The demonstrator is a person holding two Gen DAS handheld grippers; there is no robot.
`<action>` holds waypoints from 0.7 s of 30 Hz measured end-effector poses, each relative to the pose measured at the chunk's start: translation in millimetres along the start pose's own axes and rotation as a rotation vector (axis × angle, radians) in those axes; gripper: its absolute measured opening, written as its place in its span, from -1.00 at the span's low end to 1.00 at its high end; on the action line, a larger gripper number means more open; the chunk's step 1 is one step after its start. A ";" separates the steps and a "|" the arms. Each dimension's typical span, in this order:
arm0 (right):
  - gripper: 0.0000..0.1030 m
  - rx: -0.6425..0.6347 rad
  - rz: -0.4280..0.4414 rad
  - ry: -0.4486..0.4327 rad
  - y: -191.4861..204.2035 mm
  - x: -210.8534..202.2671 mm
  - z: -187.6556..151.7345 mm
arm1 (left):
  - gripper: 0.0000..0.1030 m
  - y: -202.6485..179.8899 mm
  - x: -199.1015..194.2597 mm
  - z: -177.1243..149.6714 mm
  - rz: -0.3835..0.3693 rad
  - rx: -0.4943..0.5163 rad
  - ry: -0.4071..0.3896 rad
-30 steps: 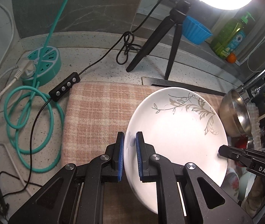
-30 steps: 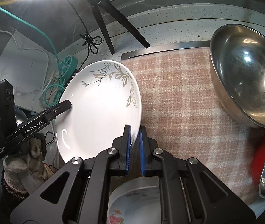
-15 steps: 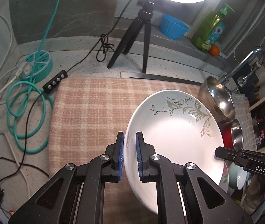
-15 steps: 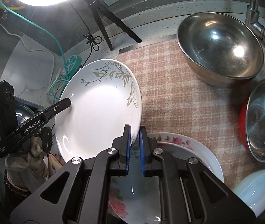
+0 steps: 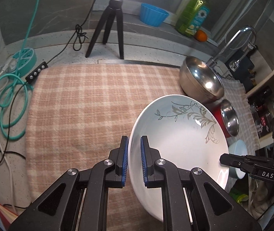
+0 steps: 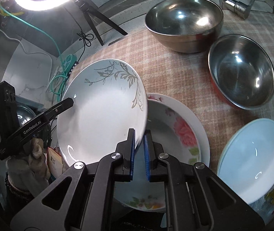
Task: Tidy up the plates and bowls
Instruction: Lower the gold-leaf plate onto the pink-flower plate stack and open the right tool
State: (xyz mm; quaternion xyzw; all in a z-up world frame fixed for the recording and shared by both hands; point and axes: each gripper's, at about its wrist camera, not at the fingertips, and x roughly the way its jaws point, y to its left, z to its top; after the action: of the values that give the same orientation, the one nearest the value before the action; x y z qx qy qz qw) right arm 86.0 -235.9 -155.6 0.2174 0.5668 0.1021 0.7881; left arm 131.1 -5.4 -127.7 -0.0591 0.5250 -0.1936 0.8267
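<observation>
A white plate with a grey leaf pattern [image 5: 179,138] [image 6: 102,111] hangs above the checked cloth, held at opposite rims. My left gripper [image 5: 134,146] is shut on its left rim, and my right gripper [image 6: 139,140] is shut on its right rim. Under its right side lies a rose-patterned plate [image 6: 177,132]. A pale blue plate [image 6: 252,159] lies at the right. One large steel bowl [image 6: 183,23] and a smaller steel bowl in a red one [image 6: 241,71] stand behind them.
A ring light on a tripod [image 5: 111,21] stands at the back of the counter. Teal cable coils and a power strip [image 5: 9,88] lie left of the cloth [image 5: 90,104]. A blue cup [image 5: 153,16], soap bottle [image 5: 194,13] and faucet [image 5: 233,44] line the back.
Both grippers have carried the leaf plate to the right across the cloth. The rose plate, smaller steel bowl and pale blue plate have come into the right wrist view.
</observation>
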 end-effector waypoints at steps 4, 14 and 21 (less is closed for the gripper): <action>-0.82 0.018 -0.007 0.001 -7.6 -6.9 -13.6 | -0.79 -9.3 2.1 -8.9 -0.016 0.015 0.015; -0.81 0.072 -0.026 0.017 -32.1 -17.6 -48.8 | -0.79 -34.3 11.7 -27.0 -0.029 0.077 0.056; -0.81 0.099 -0.038 0.020 -46.4 -23.1 -64.5 | -0.79 -47.8 19.5 -34.6 -0.034 0.110 0.076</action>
State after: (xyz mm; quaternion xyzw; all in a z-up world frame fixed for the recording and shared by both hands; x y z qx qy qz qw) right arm 13.8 -271.8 -174.3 0.2445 0.5829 0.0610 0.7725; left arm 95.2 -53.1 -145.1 -0.0151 0.5434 -0.2382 0.8048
